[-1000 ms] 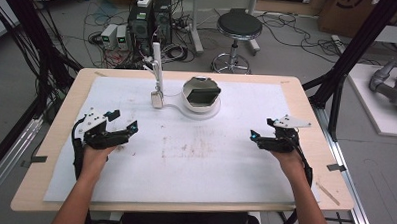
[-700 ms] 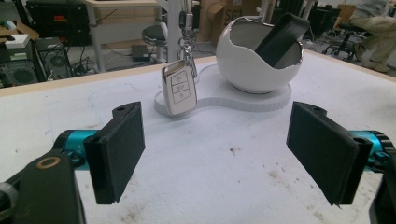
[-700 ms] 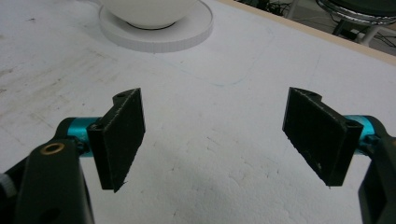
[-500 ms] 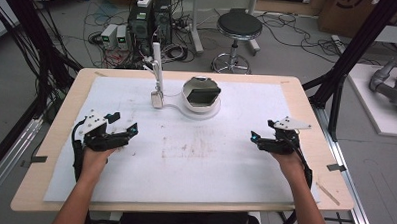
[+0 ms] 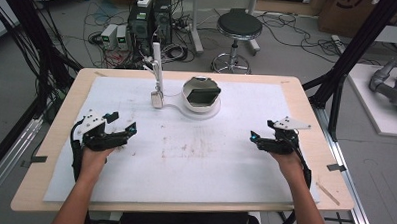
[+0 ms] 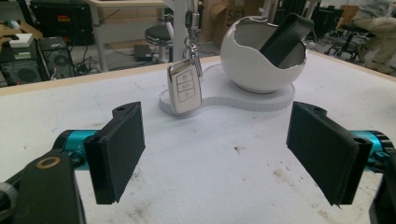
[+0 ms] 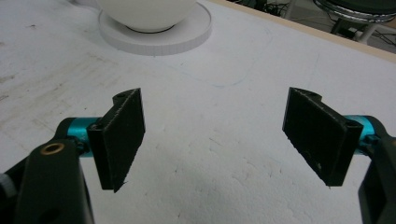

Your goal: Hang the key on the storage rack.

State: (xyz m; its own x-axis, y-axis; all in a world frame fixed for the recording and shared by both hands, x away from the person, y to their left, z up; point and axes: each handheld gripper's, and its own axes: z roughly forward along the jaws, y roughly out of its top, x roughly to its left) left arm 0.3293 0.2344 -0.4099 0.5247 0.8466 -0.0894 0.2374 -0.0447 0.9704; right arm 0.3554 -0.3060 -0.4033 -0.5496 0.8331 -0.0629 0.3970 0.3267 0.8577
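Each hand-held gripper, left (image 5: 120, 131) and right (image 5: 259, 140), hovers well apart.

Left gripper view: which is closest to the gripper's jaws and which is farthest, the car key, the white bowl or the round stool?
1. Car key, hanging just ahead, a bit left of middle.
2. White bowl, behind it to the right, on the white stand.
3. Round stool, on the floor past the table's far edge.

Round stool (image 5: 239, 26), perhaps computers (image 5: 150, 18) behind.
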